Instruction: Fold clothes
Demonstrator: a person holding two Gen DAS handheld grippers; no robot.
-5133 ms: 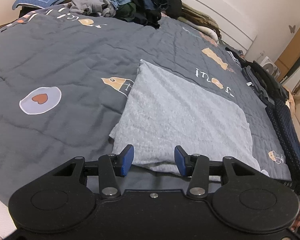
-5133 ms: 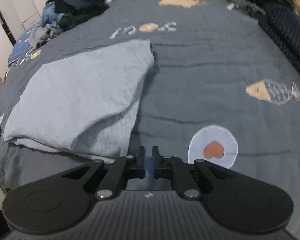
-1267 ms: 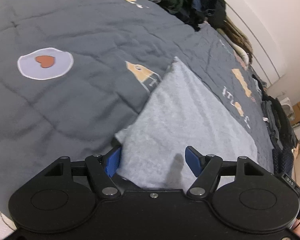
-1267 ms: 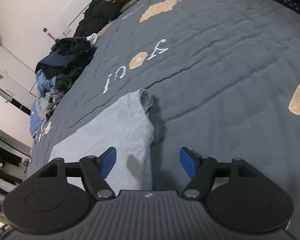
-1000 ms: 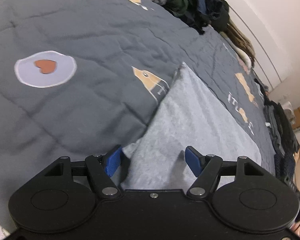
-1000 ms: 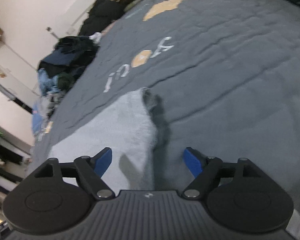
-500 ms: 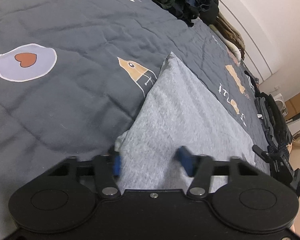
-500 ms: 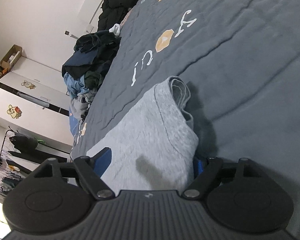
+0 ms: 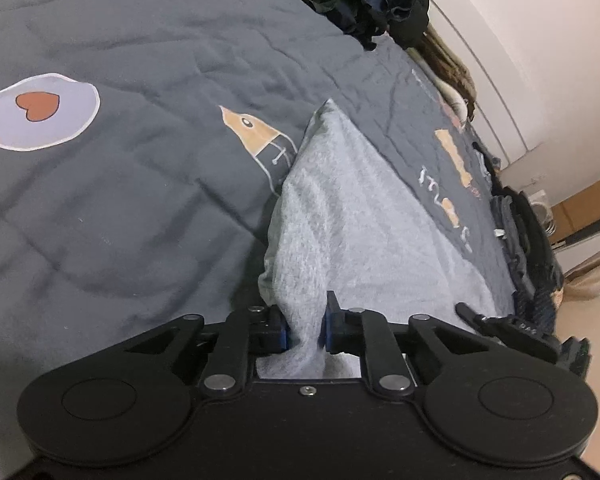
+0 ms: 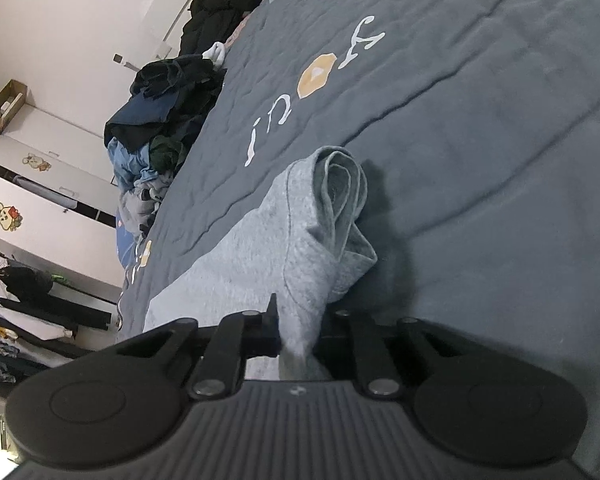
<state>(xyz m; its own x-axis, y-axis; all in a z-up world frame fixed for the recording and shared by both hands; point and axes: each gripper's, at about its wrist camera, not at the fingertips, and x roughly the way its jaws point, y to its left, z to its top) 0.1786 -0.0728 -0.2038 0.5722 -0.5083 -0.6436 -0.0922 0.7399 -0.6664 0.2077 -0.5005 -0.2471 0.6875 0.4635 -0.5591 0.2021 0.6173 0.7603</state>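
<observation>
Left tool [image 9: 305, 326] and right tool [image 10: 298, 332] are each closing on a pinched near edge of the folded light-grey knit garment [image 9: 364, 216], which is lying on the dark grey quilted bed cover [image 9: 140, 168], with a heap of dark clothes [image 10: 168, 108] beyond.

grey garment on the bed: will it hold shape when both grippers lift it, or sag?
Likely sags: the grey garment bunches between the left gripper pads. Its stacked layers look loose and may slide as the right gripper closes on it.
</observation>
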